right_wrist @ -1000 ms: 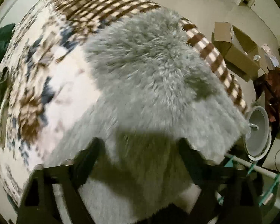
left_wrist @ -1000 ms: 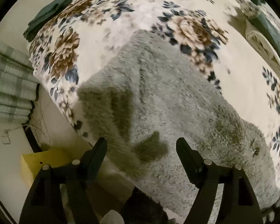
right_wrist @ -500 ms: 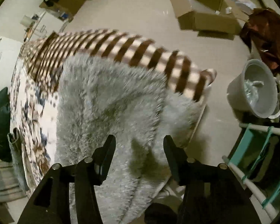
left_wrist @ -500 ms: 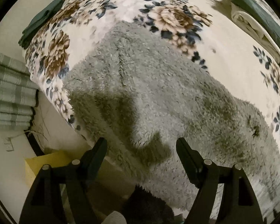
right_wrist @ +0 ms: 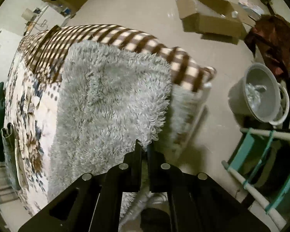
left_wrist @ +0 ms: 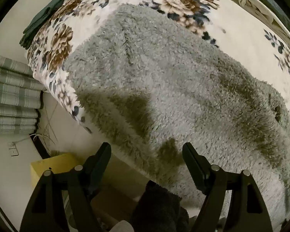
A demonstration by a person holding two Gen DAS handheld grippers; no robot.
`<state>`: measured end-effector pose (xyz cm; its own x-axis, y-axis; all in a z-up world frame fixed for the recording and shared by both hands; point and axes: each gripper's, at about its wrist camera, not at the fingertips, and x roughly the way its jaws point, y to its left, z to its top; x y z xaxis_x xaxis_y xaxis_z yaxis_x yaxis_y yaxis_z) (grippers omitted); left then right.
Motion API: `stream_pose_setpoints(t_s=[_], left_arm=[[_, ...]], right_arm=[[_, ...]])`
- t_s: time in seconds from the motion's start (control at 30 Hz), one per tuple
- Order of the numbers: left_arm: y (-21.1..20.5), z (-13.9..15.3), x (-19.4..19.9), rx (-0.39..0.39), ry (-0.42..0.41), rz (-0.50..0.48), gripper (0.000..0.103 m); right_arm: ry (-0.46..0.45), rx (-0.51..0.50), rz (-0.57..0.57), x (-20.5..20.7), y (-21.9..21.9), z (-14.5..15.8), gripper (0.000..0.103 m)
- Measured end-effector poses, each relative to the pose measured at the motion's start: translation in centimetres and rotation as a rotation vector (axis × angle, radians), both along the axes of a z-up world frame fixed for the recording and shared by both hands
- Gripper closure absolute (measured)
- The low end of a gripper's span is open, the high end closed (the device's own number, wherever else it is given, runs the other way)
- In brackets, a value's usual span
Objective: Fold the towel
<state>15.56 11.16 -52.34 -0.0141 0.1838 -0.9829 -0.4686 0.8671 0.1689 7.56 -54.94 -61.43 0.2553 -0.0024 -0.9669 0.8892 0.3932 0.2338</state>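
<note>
A grey shaggy towel [left_wrist: 164, 81] lies spread over the flowered bedspread [left_wrist: 239, 31], reaching down past the bed's near edge. My left gripper [left_wrist: 147, 152] hovers open above that near edge, and nothing sits between its fingers. In the right wrist view the same towel [right_wrist: 110, 100] covers the bed corner, over a brown checked blanket [right_wrist: 125, 38]. My right gripper [right_wrist: 144, 145] is shut on the towel's near right corner, with fluffy pile bunched at its fingertips.
Beside the bed on the floor stand a yellow box [left_wrist: 52, 164], a cardboard box [right_wrist: 208, 17], a grey bucket [right_wrist: 261, 94] and a teal rack [right_wrist: 261, 162]. A dark green cloth [left_wrist: 42, 19] lies at the bed's far corner. A striped curtain [left_wrist: 11, 94] hangs at the left.
My right gripper swung toward the towel's corner, rolled, and closed on it. My left gripper drifted slightly along the towel's edge, still open.
</note>
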Motion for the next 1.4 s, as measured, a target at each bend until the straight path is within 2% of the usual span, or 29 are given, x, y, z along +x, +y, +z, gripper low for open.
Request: stream_pose_setpoints(t_s=[0.17, 0.23, 0.27, 0.3, 0.37, 0.47, 0.6, 0.73, 0.77, 0.83, 0.87, 0.9, 0.93, 0.97, 1.03, 1.17, 1.23, 1.27, 1.3, 1.37, 1.4], left_arm=[[0.4, 0.4, -0.2, -0.019, -0.013, 0.011, 0.028], [0.7, 1.0, -0.4, -0.028, -0.029, 0.01, 0.028], [0.9, 1.2, -0.4, -0.032, -0.035, 0.012, 0.028], [1.2, 1.5, -0.5, -0.036, -0.043, 0.018, 0.028], [2.1, 2.0, -0.7, -0.042, -0.061, 0.036, 0.028], [3.9, 2.2, -0.9, -0.051, -0.082, 0.072, 0.028], [7.0, 0.9, -0.8, -0.058, -0.083, 0.138, 0.028], [10.2, -1.2, -0.1, -0.072, -0.077, 0.192, 0.03], [10.9, -1.7, 0.1, -0.085, -0.085, 0.202, 0.034], [12.3, -2.6, 0.3, -0.124, -0.108, 0.211, 0.084], [12.8, -2.8, 0.3, -0.151, -0.117, 0.211, 0.09], [13.0, -2.7, 0.1, -0.148, -0.117, 0.204, 0.093], [13.2, -2.6, -0.2, -0.142, -0.119, 0.195, 0.093], [13.6, -2.8, -0.6, -0.152, -0.115, 0.18, 0.093], [14.1, -3.2, -1.2, -0.159, -0.092, 0.16, 0.092], [13.8, -1.8, -2.0, -0.17, -0.057, 0.076, 0.088], [13.4, -0.5, -2.2, -0.17, -0.058, 0.042, 0.082], [13.2, 0.6, -2.5, -0.161, -0.072, 0.026, 0.081], [13.1, 1.3, -2.6, -0.155, -0.082, 0.016, 0.08], [12.5, 3.0, -2.8, -0.115, -0.097, -0.018, 0.077], [12.3, 3.5, -2.8, -0.1, -0.101, -0.031, 0.071]], right_arm=[[0.084, 0.042, 0.002, -0.9, -0.6, -1.8, 0.098], [0.096, 0.088, 0.025, -0.6, -0.5, -2.3, 0.084], [0.104, 0.102, 0.033, -0.7, -0.3, -2.2, 0.067], [0.093, 0.113, 0.038, -0.8, 0.1, -2.0, 0.056], [0.062, 0.129, 0.057, -0.7, 1.7, -1.2, 0.055], [0.06, 0.173, 0.145, 0.2, 6.4, -0.9, 0.053], [0.073, 0.321, 0.264, 1.6, 15.9, -3.0, 0.053], [0.084, 0.425, 0.313, 2.4, 24.0, -5.9, 0.053], [0.087, 0.434, 0.312, 2.5, 25.4, -6.4, 0.053], [0.09, 0.419, 0.3, 2.6, 27.8, -7.4, 0.053], [0.083, 0.404, 0.278, 2.4, 28.4, -7.6, 0.065], [0.063, 0.387, 0.258, 2.3, 29.1, -7.6, 0.091], [0.091, 0.351, 0.271, 2.3, 29.8, -7.6, 0.097], [0.097, 0.329, 0.271, 2.2, 30.1, -7.5, 0.097], [0.167, 0.29, 0.288, 1.4, 30.7, -7.8, 0.098], [0.275, 0.292, 0.366, 1.4, 31.3, -7.2, 0.096], [0.296, 0.287, 0.43, 2.3, 32.0, -4.9, 0.08], [0.271, 0.291, 0.45, 2.4, 31.9, -3.6, 0.065], [0.225, 0.297, 0.476, 3.3, 32.1, -2.1, 0.056], [0.176, 0.273, 0.54, 6.1, 33.5, 0.1, 0.053], [0.136, 0.252, 0.588, 8.4, 34.6, 1.1, 0.053]])
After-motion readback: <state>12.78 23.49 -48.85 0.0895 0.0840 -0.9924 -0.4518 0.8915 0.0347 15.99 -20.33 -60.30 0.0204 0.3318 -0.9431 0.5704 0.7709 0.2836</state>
